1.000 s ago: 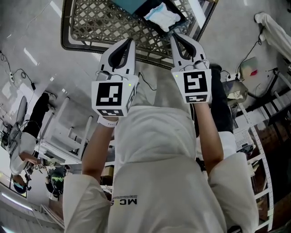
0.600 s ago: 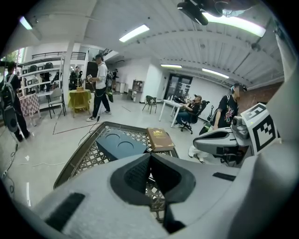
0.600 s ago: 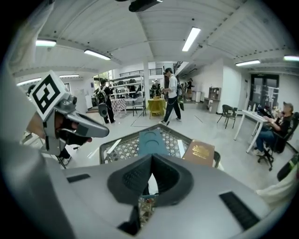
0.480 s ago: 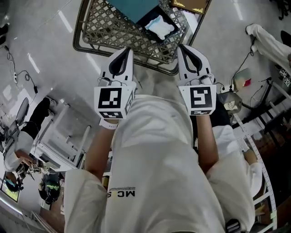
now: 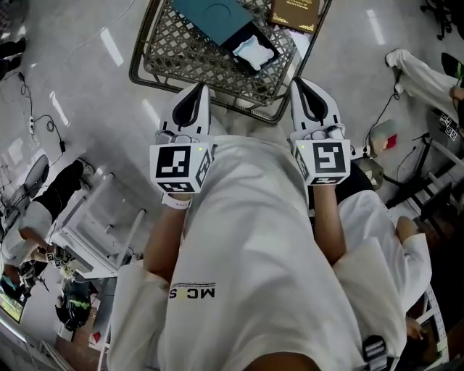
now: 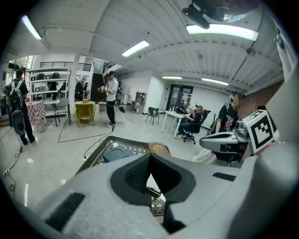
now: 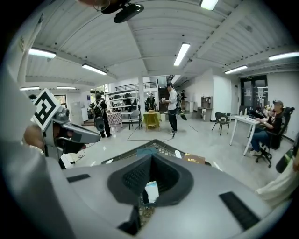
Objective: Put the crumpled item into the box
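Note:
The crumpled white item (image 5: pixel 255 53) lies on a dark tray beside a flat teal box (image 5: pixel 210 11), both on a lattice-topped table (image 5: pixel 210 76) at the top of the head view. My left gripper (image 5: pixel 201 87) and right gripper (image 5: pixel 298 81) are held side by side in front of the person's torso, short of the table's near edge. Both have their jaws shut with nothing between them. In the right gripper view the crumpled item (image 7: pixel 151 190) shows through the hollow below the right gripper (image 7: pixel 152 157). The left gripper (image 6: pixel 149 156) points at the lattice table (image 6: pixel 100 154).
A brown book (image 5: pixel 296 11) lies on the table's far right; the same brown book (image 6: pixel 159 148) shows in the left gripper view. A white rack (image 5: pixel 94 224) stands on the floor at left, with cables nearby. Several people, chairs and desks fill the room beyond.
The table has slid up and farther away in the head view, and more of it shows. Both grippers sit a little lower in the picture, still shut and side by side.

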`<state>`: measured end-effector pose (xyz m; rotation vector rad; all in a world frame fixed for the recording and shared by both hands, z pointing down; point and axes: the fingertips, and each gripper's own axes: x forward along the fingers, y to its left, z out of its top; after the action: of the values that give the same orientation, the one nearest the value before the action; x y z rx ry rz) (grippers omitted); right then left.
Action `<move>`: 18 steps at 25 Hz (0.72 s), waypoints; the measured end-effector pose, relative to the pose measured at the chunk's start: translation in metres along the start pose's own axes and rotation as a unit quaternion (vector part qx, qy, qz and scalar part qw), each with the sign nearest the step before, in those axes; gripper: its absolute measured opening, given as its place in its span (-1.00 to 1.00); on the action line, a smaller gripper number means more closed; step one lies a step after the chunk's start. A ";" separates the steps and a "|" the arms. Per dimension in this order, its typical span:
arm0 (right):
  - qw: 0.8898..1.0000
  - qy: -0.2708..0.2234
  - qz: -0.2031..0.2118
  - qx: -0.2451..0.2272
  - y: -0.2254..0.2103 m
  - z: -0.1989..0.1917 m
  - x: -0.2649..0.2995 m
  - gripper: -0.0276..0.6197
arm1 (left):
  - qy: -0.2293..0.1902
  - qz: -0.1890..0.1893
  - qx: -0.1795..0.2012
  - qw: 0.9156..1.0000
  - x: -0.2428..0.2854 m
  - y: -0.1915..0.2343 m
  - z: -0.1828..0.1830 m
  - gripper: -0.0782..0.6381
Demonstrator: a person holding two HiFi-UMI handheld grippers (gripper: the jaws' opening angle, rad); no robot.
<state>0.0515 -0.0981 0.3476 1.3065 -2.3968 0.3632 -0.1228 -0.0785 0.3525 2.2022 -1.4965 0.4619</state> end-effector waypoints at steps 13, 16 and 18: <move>1.000 -0.023 -0.005 0.013 -0.008 0.010 -0.018 -0.87 | -0.024 0.007 0.016 1.000 -0.014 -0.011 0.021 -0.72; 1.000 -0.027 -0.007 0.015 -0.010 0.010 -0.019 -0.87 | -0.025 0.004 0.020 0.999 -0.014 -0.015 0.022 -0.72; 0.999 -0.030 -0.007 0.017 -0.012 0.011 -0.022 -0.87 | -0.025 0.003 0.021 0.999 -0.014 -0.019 0.021 -0.72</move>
<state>0.0699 -0.0924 0.3289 1.3678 -2.4385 0.3675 -0.1096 -0.0722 0.3240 2.2583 -1.5331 0.4462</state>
